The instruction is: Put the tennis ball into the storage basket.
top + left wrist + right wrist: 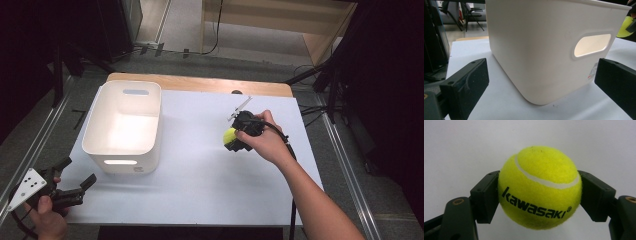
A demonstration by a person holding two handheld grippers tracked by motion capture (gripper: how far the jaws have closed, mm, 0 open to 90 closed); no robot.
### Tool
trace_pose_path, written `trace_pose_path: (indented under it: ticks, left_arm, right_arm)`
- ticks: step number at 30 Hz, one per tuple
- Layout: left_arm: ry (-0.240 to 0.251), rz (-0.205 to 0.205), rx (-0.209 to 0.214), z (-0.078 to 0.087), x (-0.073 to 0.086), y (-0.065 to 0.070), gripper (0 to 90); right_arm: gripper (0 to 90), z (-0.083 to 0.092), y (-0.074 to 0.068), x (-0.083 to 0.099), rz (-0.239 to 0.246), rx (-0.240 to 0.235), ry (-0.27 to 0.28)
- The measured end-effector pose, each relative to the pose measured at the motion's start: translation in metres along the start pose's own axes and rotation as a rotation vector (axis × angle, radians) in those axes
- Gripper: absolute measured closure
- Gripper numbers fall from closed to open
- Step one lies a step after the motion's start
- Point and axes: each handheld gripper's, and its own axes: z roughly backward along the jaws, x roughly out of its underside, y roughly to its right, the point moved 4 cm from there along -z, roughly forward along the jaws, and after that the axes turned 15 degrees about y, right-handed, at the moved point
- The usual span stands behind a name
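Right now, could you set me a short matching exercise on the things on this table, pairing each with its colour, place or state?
Things:
1. tennis ball
2. storage bin
3. left gripper
4. table

Descriptions:
A. open, holding nothing, at the near left corner
B. yellow, clamped in the right gripper
C. covered in a pale sheet, wooden edge at the far side
D. white, with a handle slot in its near wall, at the left

Pairs: 1-B, 2-D, 3-A, 4-C
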Motion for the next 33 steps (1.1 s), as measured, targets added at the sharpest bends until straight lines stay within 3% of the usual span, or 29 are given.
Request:
trace_pose_path:
  ticks: [33]
  left_arm:
    - [-0.003,-0.004,0.007,-0.001,0.0,0.0,0.0]
  right_arm:
    - [23.3,-0.008,-0.014,-0.036,0.054,-0.028,0.015]
